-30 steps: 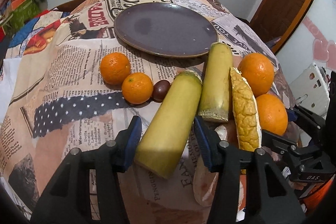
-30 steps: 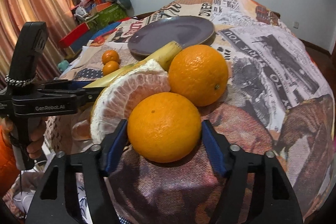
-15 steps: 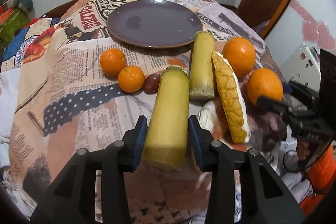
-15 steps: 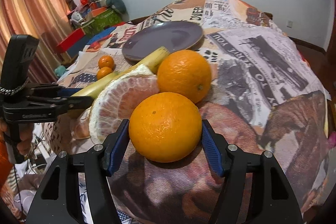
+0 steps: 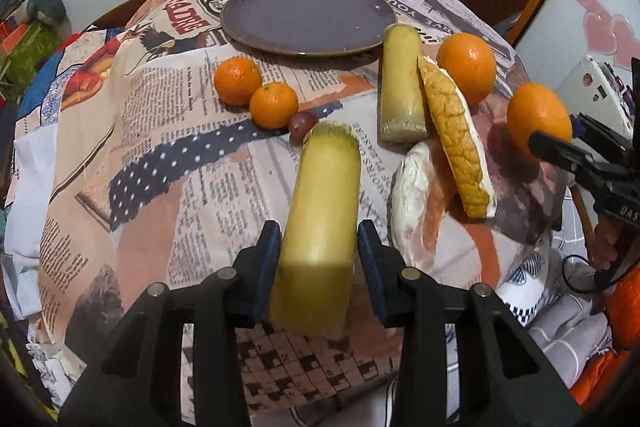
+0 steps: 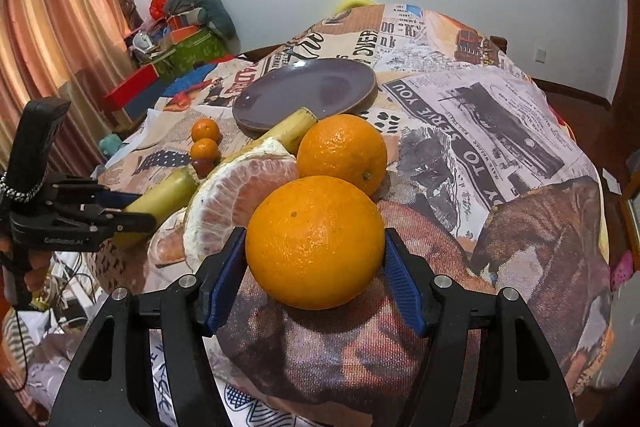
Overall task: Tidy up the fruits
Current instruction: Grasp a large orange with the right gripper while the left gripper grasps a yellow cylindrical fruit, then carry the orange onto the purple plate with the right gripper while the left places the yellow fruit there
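My left gripper (image 5: 318,247) is shut on a yellow-green sugarcane piece (image 5: 324,195) and holds it just above the cloth, its far end pointing at the purple plate (image 5: 308,15). The right wrist view shows this gripper (image 6: 132,211) at the left with the cane (image 6: 164,195). My right gripper (image 6: 314,243) is shut on a large orange (image 6: 316,241), which also shows at the right of the left wrist view as an orange (image 5: 538,121) clear of the table. A second orange (image 6: 342,151), a pomelo wedge (image 6: 240,195) and a second cane piece (image 5: 400,87) lie on the cloth.
Two mandarins (image 5: 238,81) (image 5: 274,105) and a dark grape (image 5: 302,123) sit left of the canes. A peeled pomelo chunk (image 5: 416,195) lies by the wedge. The newspaper-print cloth (image 5: 160,147) falls away at the table's edges. Boxes and a curtain (image 6: 60,27) stand to the left.
My left gripper went from open around the near cane piece to shut on it and raised it. My right gripper kept its hold and carried the orange up and away from the pomelo.
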{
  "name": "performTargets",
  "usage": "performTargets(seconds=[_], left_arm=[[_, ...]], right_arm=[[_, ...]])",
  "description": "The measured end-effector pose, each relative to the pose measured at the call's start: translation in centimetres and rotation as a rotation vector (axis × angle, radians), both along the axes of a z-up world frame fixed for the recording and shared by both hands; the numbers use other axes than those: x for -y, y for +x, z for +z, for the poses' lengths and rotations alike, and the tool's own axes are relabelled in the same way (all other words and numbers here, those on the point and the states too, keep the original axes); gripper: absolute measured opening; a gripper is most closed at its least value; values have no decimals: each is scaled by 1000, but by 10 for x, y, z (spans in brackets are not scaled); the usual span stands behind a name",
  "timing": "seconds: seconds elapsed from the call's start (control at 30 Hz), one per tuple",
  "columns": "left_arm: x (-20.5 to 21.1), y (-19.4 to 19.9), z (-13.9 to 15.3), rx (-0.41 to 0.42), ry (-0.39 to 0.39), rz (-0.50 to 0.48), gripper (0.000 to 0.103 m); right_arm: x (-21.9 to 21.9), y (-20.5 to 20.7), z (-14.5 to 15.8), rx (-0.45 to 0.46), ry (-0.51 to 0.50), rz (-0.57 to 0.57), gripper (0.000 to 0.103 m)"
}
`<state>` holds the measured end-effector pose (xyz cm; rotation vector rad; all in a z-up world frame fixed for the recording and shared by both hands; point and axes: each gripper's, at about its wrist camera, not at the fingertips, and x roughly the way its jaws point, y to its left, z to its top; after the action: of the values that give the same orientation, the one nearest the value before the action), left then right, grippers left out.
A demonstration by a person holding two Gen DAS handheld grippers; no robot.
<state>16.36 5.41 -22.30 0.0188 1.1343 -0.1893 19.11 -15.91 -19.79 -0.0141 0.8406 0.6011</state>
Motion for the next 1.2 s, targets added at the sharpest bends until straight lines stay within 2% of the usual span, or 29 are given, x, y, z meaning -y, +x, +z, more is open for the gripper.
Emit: performTargets(seconds=[0.23, 0.33, 0.57, 0.77, 0.93, 1.2], left_arm=[[4, 17, -10, 19, -5, 11, 40], [1, 16, -6, 34, -39, 28, 37], [-11, 12, 26, 132, -82, 88, 36], [-18, 19, 60, 251, -96, 118, 34], [-26, 29, 77, 324, -124, 140, 34], [-33, 59, 81, 349, -173, 154, 34]], right_arm=[[4, 3, 0, -13, -7, -17, 63], [5, 4, 3, -10, -10, -22, 63], [0, 14, 21, 37, -8, -13, 63], [-10, 32, 36, 88, -1, -3, 63], [-17, 48, 48, 126, 10, 1, 63], [-34, 80, 57, 165, 8, 24, 63]])
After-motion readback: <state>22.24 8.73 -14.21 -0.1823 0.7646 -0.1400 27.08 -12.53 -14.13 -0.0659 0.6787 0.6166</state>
